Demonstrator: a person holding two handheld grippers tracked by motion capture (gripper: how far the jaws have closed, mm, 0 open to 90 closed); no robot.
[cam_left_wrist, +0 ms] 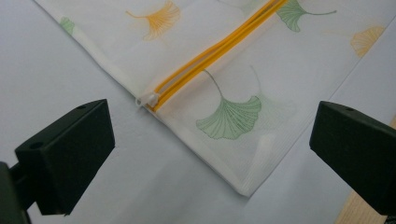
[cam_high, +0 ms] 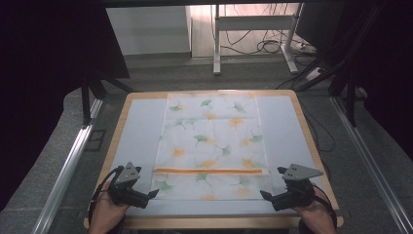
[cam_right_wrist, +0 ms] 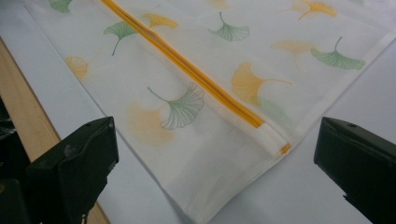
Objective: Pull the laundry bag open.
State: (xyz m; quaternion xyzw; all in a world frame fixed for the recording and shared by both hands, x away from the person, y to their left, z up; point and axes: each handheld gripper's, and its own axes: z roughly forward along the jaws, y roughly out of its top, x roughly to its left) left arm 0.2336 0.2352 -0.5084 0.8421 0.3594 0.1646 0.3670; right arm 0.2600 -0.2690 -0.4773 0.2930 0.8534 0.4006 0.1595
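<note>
Both hand-held grippers (cam_high: 155, 194) (cam_high: 263, 195) gape wide, empty; the mesh laundry bag (cam_high: 210, 146) looks light and floppy, best pinched at its near corners.

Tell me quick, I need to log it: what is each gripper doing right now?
Left gripper: open, holding nothing, near the mesh bag.
Right gripper: open, holding nothing, at the bag's other near corner.

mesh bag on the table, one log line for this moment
mesh bag: flat, orange zipper closed | left gripper: open, off near-left corner | right gripper: open, off near-right corner
</note>
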